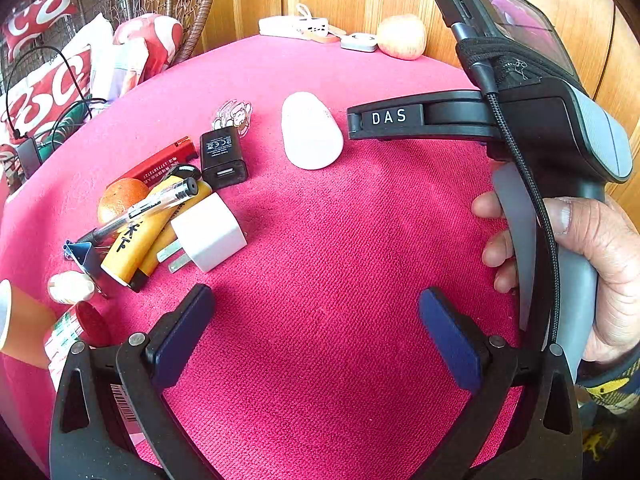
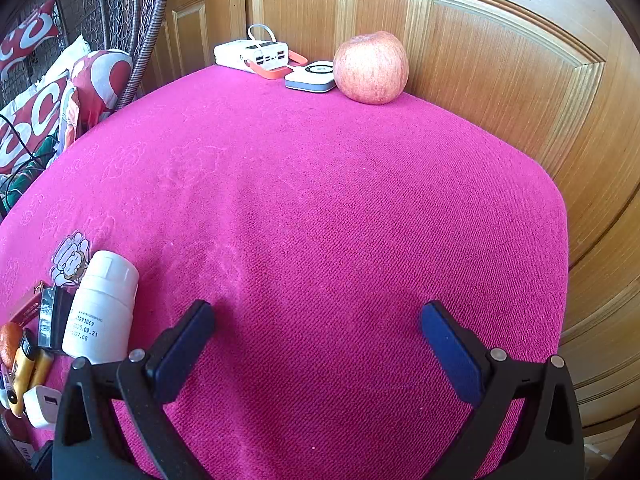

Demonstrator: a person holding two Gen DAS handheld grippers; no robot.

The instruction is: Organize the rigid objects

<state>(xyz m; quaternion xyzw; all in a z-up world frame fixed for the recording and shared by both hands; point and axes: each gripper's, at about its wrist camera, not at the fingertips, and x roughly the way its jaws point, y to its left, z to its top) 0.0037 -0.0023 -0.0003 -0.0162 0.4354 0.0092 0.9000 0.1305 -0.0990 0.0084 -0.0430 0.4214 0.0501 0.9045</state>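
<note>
Right gripper [image 1: 362,120] arm read "DAS" in white capitals. White bottle [image 2: 102,308] carried printed lines: a number ending "091049", then "2025.09.21", then "2027.08". Black charger [image 1: 222,156] showed a "CE" mark among small print too fine to read. Yellow lighter [image 1: 134,240] bore black Chinese characters. Red box [image 1: 162,162] had a white digit string, not legible. Barcode sticker [image 1: 124,404] sat beside the left gripper's finger.
</note>
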